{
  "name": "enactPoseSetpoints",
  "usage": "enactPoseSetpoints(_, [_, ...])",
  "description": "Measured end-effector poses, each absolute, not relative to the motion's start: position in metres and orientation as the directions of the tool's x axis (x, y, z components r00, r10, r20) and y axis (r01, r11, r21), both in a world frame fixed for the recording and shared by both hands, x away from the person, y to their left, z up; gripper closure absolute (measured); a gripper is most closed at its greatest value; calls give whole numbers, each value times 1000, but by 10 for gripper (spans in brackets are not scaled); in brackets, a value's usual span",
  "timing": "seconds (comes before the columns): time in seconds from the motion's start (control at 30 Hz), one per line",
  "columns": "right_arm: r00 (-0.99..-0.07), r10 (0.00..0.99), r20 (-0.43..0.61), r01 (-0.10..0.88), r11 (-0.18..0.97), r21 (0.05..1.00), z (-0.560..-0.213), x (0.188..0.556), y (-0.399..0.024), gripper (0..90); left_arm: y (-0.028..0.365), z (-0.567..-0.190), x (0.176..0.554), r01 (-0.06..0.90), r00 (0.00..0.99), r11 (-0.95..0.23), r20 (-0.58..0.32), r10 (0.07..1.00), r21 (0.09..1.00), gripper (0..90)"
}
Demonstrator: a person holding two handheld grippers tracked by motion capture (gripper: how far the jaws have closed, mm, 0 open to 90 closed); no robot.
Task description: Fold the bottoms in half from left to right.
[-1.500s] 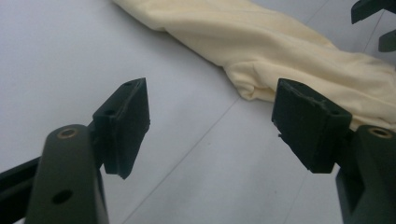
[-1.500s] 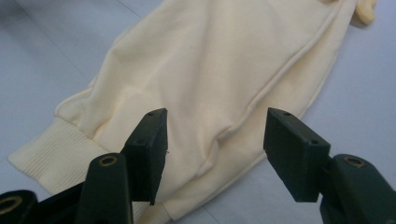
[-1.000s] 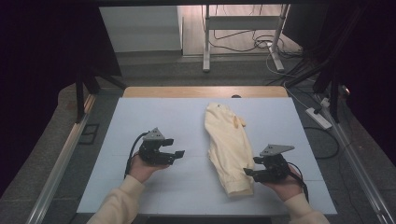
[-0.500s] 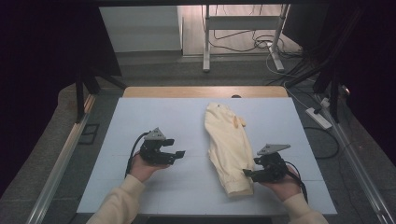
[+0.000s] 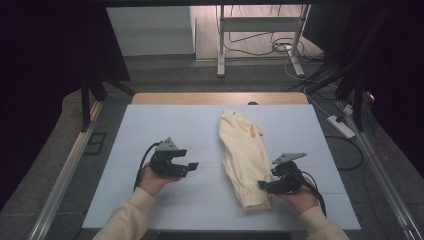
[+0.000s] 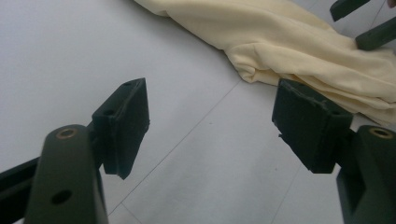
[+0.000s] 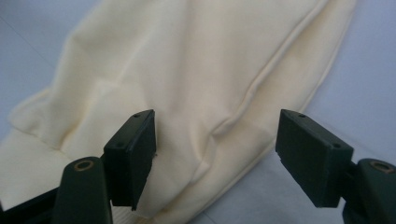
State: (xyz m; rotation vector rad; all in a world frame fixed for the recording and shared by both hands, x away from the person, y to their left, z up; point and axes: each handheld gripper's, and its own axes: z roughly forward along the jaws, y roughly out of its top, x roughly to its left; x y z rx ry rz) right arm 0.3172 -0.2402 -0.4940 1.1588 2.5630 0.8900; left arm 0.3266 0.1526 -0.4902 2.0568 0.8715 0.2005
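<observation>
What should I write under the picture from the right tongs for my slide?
Right tongs open over a folded cream garment, its edge between the jaws, on a pale blue table.

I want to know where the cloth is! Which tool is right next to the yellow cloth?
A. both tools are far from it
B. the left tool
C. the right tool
C: in the high view the right tool sits at the near end of the yellow cloth, jaws apart over it, while the left tool waits off to the side over the bare table.
</observation>
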Motion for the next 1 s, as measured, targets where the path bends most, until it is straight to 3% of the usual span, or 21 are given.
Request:
enactPoseSetpoints(0.3, [-634,765,117,692,493,527,-507,322,-240,292,152,-490,326,506,742,-380,-167,649,774,277])
enactPoseSetpoints(0.47, [-660,737,145,682,505,529,-506,317,-236,517,150,-490,325,502,746,-387,-160,646,774,277])
enactPoseSetpoints(0.67, [-687,703,182,672,521,526,-506,318,-234,698,150,-490,325,502,746,-388,-160,646,773,277])
enactPoseSetpoints(0.8, [-705,686,179,652,528,544,-507,317,-228,756,150,-490,326,503,745,-386,-162,647,773,277])
enactPoseSetpoints(1.0, [-721,660,209,641,523,562,-509,316,-219,767,151,-490,326,505,742,-380,-166,649,775,277])
